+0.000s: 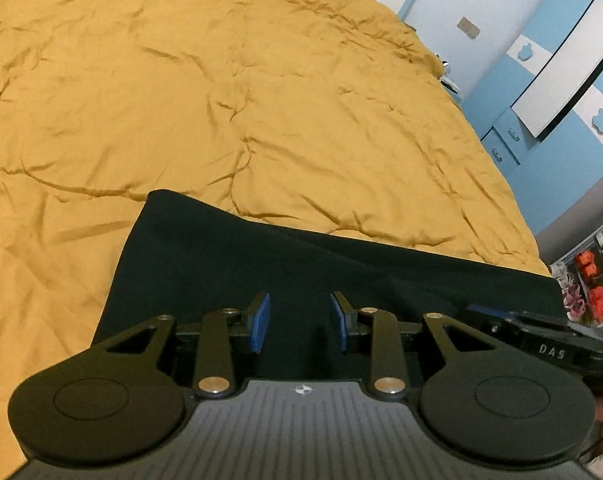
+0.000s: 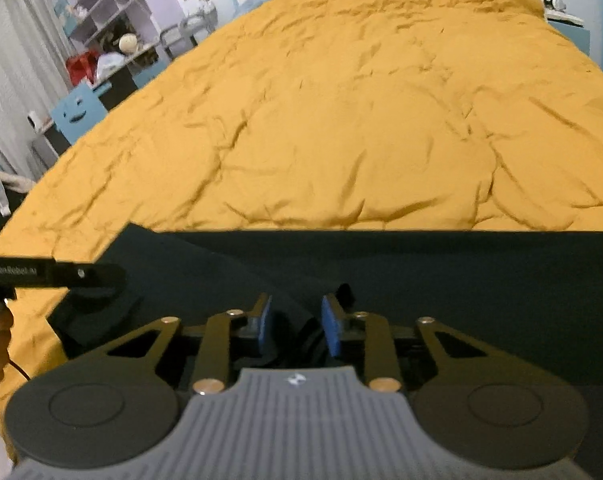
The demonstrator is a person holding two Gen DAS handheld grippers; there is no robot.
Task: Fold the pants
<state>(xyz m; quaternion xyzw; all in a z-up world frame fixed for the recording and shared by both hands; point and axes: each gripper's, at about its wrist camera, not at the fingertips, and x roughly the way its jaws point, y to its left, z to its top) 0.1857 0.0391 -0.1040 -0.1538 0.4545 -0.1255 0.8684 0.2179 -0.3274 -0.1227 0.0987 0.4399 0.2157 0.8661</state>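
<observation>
Bed, mustard-yellow duvet (image 1: 229, 92): creased, fills the upper and middle of both my views.

Pants (image 1: 229, 256), dark: lie flat on the duvet across the bottom of both frames, one corner at centre left in the left view, a straight far edge in the right view (image 2: 421, 272).

Left tongs (image 1: 299, 322): I see blue pads (image 1: 260, 322) apart above the dark cloth, nothing pinched between them.

Right tongs (image 2: 295, 326): pads apart with a narrower gap; whether cloth is nipped there I cannot tell.

Shelving (image 2: 101, 4): upper left, right view.
</observation>
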